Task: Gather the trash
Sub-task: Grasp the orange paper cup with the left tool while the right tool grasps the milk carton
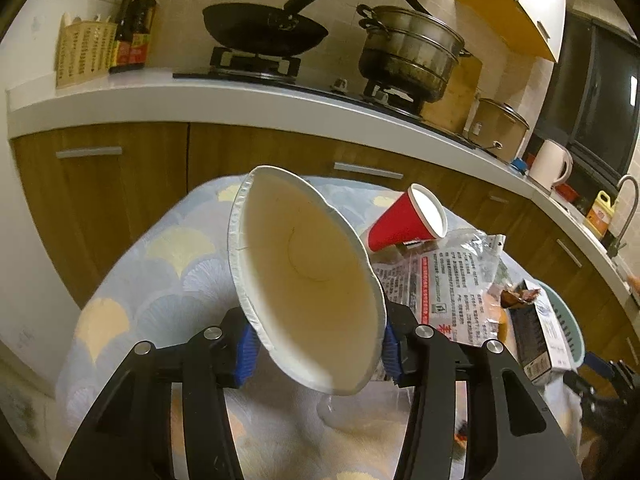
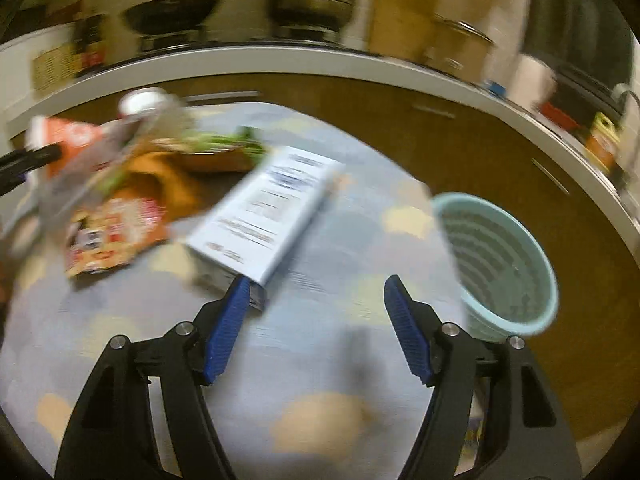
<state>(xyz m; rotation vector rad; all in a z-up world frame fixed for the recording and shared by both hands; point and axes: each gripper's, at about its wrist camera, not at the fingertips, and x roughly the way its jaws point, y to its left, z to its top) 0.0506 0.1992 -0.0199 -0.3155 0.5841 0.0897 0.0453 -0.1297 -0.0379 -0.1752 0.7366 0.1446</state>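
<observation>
The left gripper (image 1: 316,344) has its 2 blue pads pressed on a squashed white paper bowl (image 1: 306,284), raised over the patterned tablecloth (image 1: 160,264). The right gripper (image 2: 316,330) gapes empty. A white rectangular carton (image 2: 264,212) lies just ahead-left of its jaws, long axis slanting away rightward; the pale green plastic basket (image 2: 500,264) stands ahead-right.

A white kitchen worktop (image 1: 240,96) curves along a tiled wall (image 1: 184,4), with wood-fronted cabinets (image 1: 132,184) and metal handles below. On the gas hob (image 1: 256,66) sit a black frying pan (image 1: 264,28) and a stacked steel steamer pot (image 1: 412,48). A dark window (image 1: 600,92) fills the far right; the lighting is warm and yellowish.
</observation>
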